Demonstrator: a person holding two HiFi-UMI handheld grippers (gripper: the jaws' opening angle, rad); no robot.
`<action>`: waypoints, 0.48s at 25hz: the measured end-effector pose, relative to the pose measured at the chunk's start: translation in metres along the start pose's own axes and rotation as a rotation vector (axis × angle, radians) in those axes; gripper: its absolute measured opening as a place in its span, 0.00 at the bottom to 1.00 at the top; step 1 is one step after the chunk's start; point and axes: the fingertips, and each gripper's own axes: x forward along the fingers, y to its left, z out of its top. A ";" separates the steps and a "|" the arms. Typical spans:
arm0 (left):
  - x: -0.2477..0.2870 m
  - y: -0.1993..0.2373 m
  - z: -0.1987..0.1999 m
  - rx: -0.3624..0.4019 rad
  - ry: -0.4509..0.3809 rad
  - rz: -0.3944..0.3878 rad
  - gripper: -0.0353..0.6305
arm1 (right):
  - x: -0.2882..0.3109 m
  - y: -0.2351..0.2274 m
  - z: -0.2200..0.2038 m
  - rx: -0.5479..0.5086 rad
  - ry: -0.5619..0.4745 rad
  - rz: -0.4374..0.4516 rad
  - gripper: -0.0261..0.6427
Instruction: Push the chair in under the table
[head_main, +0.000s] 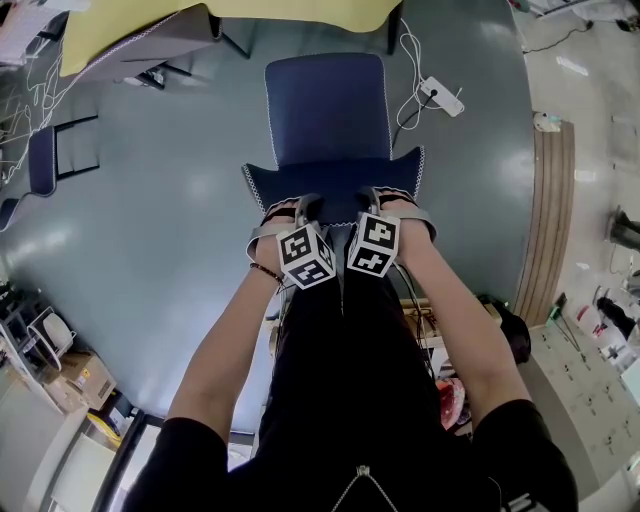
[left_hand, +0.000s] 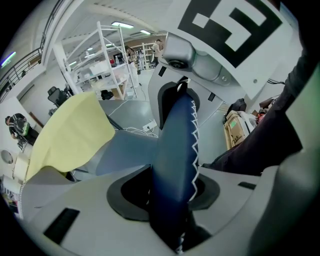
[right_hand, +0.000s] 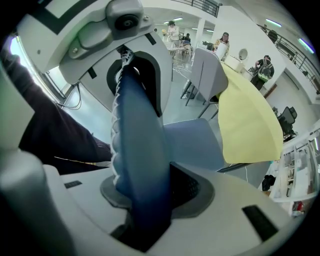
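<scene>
A blue chair stands on the grey floor facing a table with a yellow top; its seat is outside the table's edge. Both grippers reach down onto the top edge of the chair's backrest, side by side. My left gripper is shut on the backrest, which stands upright between its jaws. My right gripper is shut on the backrest the same way. The yellow table top lies ahead of the chair in both gripper views.
A white power strip with its cable lies on the floor right of the chair. A grey chair sits at the table's left, another blue chair further left. Boxes stand at lower left; a wooden strip runs along the right.
</scene>
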 end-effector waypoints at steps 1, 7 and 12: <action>0.002 0.004 0.001 0.004 -0.002 0.004 0.29 | 0.001 -0.004 0.000 -0.002 0.000 -0.003 0.28; 0.009 0.037 0.009 0.005 -0.004 0.013 0.27 | 0.005 -0.041 0.006 -0.021 -0.008 -0.020 0.27; 0.012 0.067 0.015 0.007 -0.007 0.033 0.27 | 0.007 -0.071 0.013 -0.033 -0.014 -0.022 0.26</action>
